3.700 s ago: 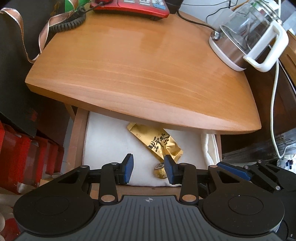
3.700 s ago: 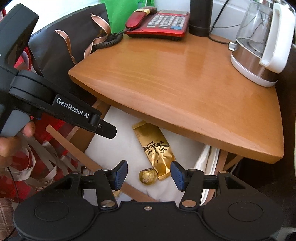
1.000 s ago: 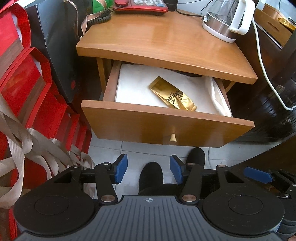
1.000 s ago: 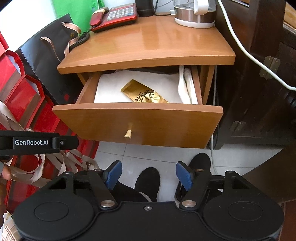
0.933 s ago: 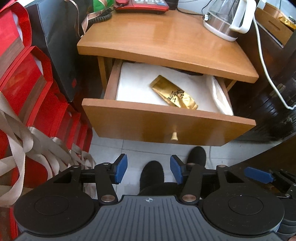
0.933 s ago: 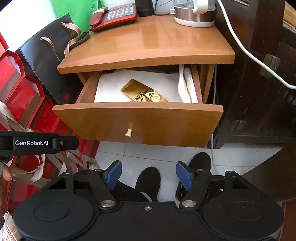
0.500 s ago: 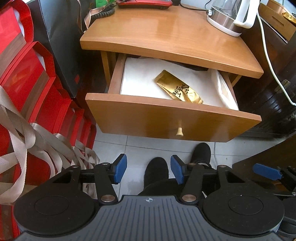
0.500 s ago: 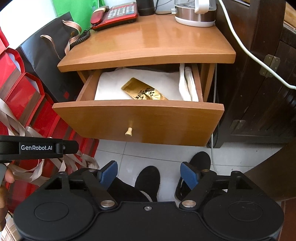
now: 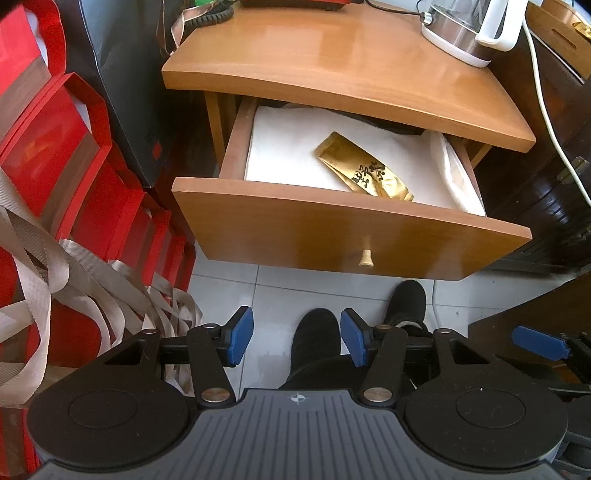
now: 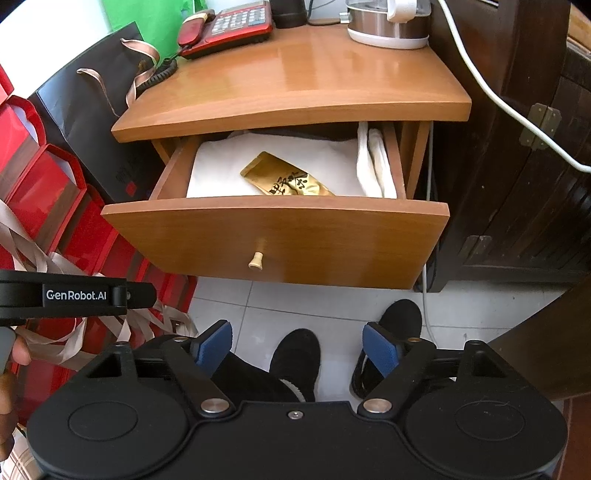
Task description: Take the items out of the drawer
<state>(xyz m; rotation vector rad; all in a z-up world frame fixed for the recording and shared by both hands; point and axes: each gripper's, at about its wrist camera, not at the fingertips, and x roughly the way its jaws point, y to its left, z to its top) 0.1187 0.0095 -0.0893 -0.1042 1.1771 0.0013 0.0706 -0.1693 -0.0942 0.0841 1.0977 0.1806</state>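
The wooden drawer [image 9: 332, 236] of the nightstand stands pulled open, also in the right wrist view [image 10: 280, 236]. Inside, a gold foil packet [image 9: 364, 173] with black characters lies on a white cloth liner [image 9: 288, 151]; the packet shows in the right wrist view [image 10: 286, 182] too. The drawer front hides the near part of the inside. My left gripper [image 9: 297, 338] is open and empty, held back above the floor in front of the drawer. My right gripper [image 10: 297, 347] is open and empty, also back from the drawer.
The nightstand top [image 10: 295, 77] carries a red telephone [image 10: 229, 31] and an electric kettle [image 9: 469, 29]. Red gift bags [image 9: 55, 166] and a black bag [image 10: 92, 110] stand at the left. A dark wooden cabinet [image 10: 517, 166] stands at the right. My shoes [image 10: 295, 358] are on the tiled floor.
Both grippers pulled back from inside the drawer to well in front of it. In the last second the left view moved slightly closer. The small gold ball seen earlier is now out of sight.
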